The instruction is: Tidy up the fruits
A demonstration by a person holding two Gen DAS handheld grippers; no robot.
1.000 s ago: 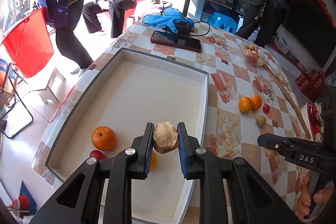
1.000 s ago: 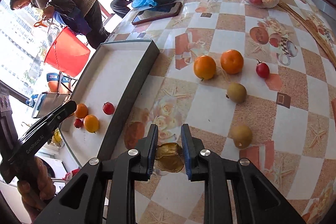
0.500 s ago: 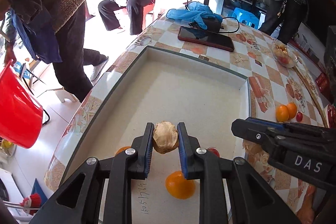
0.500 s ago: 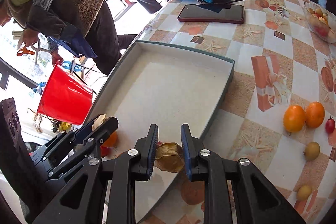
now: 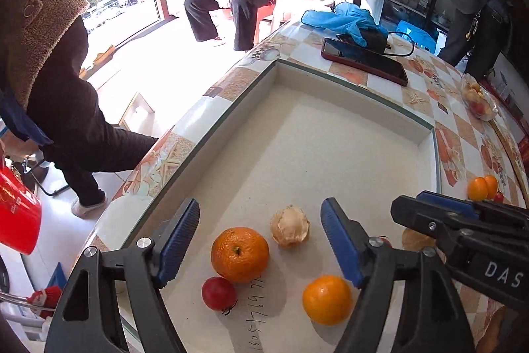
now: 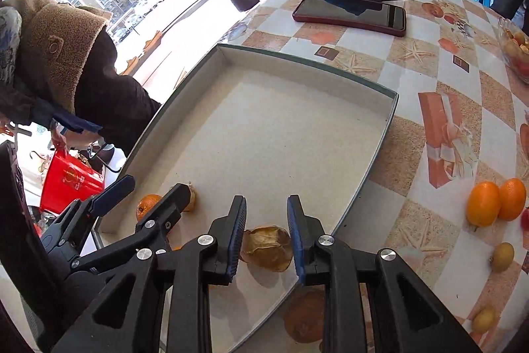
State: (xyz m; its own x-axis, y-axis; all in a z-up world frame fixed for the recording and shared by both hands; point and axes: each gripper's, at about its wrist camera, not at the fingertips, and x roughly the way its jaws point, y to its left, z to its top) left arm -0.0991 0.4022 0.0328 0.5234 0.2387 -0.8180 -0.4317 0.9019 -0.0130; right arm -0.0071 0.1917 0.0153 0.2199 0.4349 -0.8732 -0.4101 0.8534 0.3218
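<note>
Tray (image 5: pixel 347 134), big shallow white one, sat on the tiled worktop (image 6: pixel 439 88) and took most of both views. Left gripper (image 5: pixel 259 242) hung low over the tray's near end with fingers spread wide, gripping nothing; pale wrinkled fruit (image 5: pixel 290 226) lay on the tray floor between them, touching neither. Right gripper (image 6: pixel 266 232) had its fingers closed against a brown papery fruit (image 6: pixel 267 248) over the tray's near corner; whether it hung clear of the floor, could not tell. Large orange (image 5: pixel 239 254) sat just beside the pale fruit, smaller orange (image 5: pixel 327 299) and a red tomato-like fruit (image 5: pixel 219 293) nearer the camera. More oranges (image 6: pixel 496 202) and small yellow fruits (image 6: pixel 502 257) waited on the worktop, well apart from the tray. Judged: the husked pieces looked light, dry, crushable, so a soft pinch across the widest part. Oranges looked firm, heavier, round, likely to roll; take them at the equator.
</note>
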